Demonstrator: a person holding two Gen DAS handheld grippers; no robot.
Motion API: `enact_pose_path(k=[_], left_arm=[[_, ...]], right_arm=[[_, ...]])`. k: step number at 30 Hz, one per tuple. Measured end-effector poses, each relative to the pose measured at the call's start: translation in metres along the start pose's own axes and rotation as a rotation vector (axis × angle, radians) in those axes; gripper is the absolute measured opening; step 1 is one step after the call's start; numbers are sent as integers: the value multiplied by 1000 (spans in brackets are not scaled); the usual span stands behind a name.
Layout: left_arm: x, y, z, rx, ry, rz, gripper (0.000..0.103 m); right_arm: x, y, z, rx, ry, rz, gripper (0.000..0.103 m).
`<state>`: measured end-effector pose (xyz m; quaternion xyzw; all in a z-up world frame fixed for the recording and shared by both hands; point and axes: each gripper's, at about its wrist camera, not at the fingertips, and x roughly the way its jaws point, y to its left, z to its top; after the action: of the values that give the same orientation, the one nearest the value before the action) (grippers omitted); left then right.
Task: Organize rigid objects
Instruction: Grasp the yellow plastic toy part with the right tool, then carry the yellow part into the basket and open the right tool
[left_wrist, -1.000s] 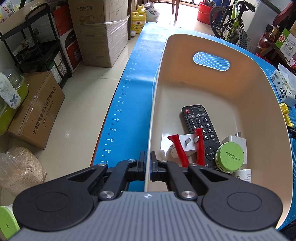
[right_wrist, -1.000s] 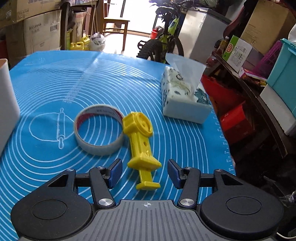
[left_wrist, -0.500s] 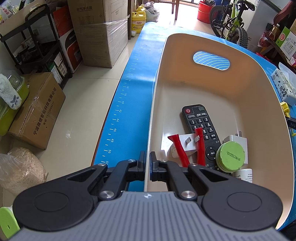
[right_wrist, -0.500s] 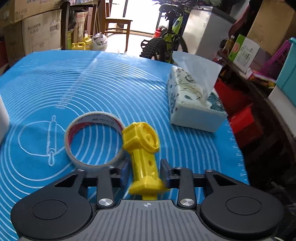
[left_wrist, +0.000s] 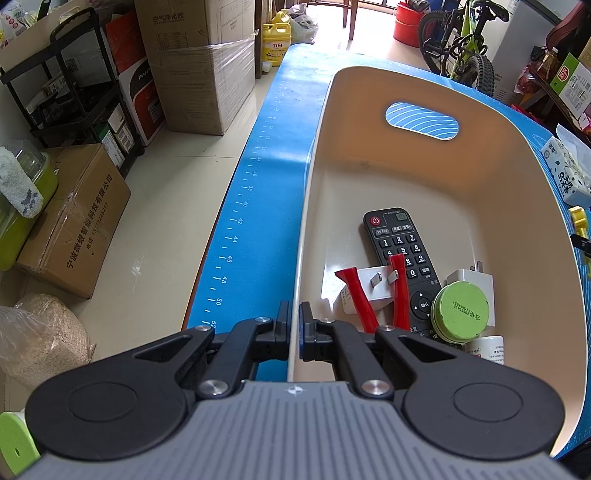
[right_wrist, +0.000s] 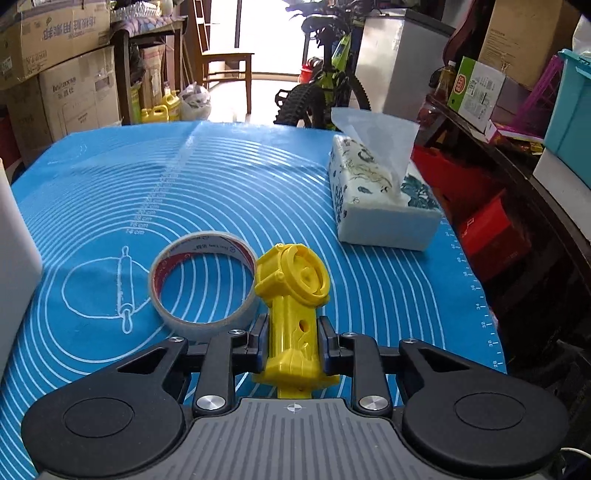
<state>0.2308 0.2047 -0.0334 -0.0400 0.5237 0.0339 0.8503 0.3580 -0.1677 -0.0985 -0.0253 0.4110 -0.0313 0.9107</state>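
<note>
Fingers of your right gripper (right_wrist: 291, 343) have just been closing and now clamp the shaft of the yellow plastic tool (right_wrist: 291, 295), one pad on each side of it. That tool is bright yellow all over: a ribbed round head with a hub at its centre, a straight shaft pierced by small holes, and a flared foot with a short stub that sits nearest the camera. Its head lies just beside the roll of tape (right_wrist: 203, 280), a pale ring with a red-printed inner face lying flat on the blue mat (right_wrist: 240, 177) that covers the counter. A tissue box (right_wrist: 380, 206) sits farther off to the right.

Your left gripper (left_wrist: 294, 328) has its fingers pinched tight on the near left wall of the cream bin (left_wrist: 424, 177), one inside and one outside the rim. Inside the bin lie a black remote (left_wrist: 400, 258), red-handled pliers (left_wrist: 376, 295), a white plug adapter (left_wrist: 365, 291), a green-lidded jar (left_wrist: 461, 312) and a white charger (left_wrist: 471, 277).
</note>
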Motion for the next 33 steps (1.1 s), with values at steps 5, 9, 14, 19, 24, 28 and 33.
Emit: enact_pose_path(k=[5,9,14,19,24,28,33], left_arm=[[0,0,0,0,0,0,5],[0,0,0,0,0,-1,5],[0,0,0,-1,1,-1,5],[0,-1,0,0,1,0,5],[0,-1,0,0,1,0,5],[0,-1,0,0,1,0,5],[0,-1,0,1,1,0,5]], right_arm=[[-14,4,4,-22,-29,11,35],[-34,7,9,2,-65,28,35],[-71,27,21,-14,-120,79,35],[-105,58,35,-41,-182,171,35],[-127,95,46,-94,-221,258,35],[-134,126,51,-128,-211,323,35],[-133,170,43,-205,-175,394,35]])
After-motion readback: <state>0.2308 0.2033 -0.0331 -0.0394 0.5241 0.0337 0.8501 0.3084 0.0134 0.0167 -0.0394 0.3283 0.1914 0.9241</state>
